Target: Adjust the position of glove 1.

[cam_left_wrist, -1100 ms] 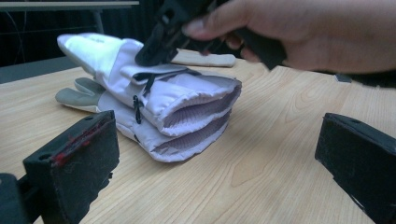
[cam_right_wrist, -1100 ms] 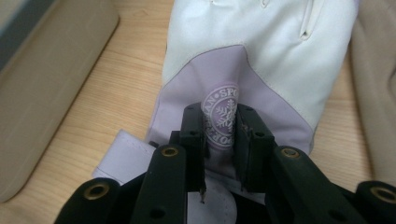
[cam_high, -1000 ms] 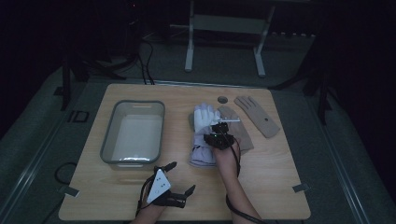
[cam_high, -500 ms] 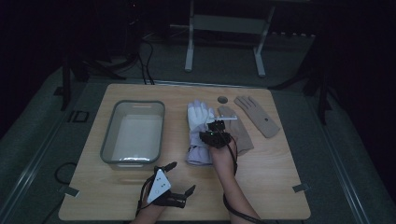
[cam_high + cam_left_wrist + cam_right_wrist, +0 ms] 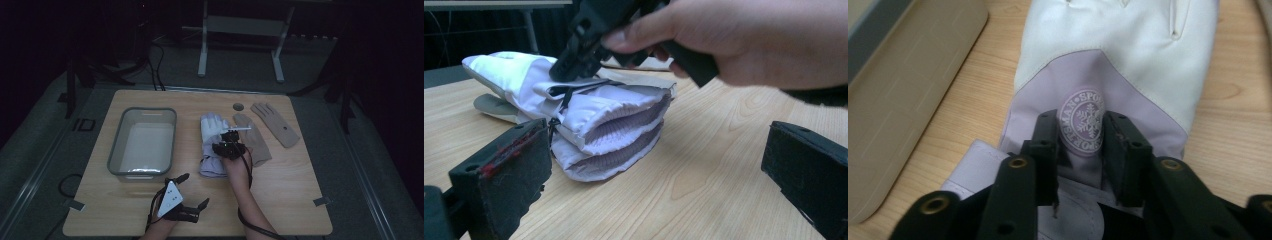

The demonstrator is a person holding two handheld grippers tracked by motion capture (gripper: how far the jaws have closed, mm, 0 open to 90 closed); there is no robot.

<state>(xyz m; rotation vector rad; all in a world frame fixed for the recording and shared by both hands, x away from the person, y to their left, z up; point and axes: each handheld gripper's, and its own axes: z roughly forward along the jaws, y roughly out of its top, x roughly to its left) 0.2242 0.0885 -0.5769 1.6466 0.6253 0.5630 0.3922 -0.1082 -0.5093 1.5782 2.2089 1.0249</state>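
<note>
Right gripper (image 5: 1079, 150) rests on the white and lilac ski glove (image 5: 1113, 65), jaws just easing apart, a fold of fabric between them, not clamped; a clear tub (image 5: 143, 142) sits to its left.

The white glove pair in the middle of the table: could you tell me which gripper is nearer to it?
Right. The right gripper sits on top of the white glove pair, its jaws either side of the round badge. The left gripper waits near the table's front edge, apart from it.
</note>
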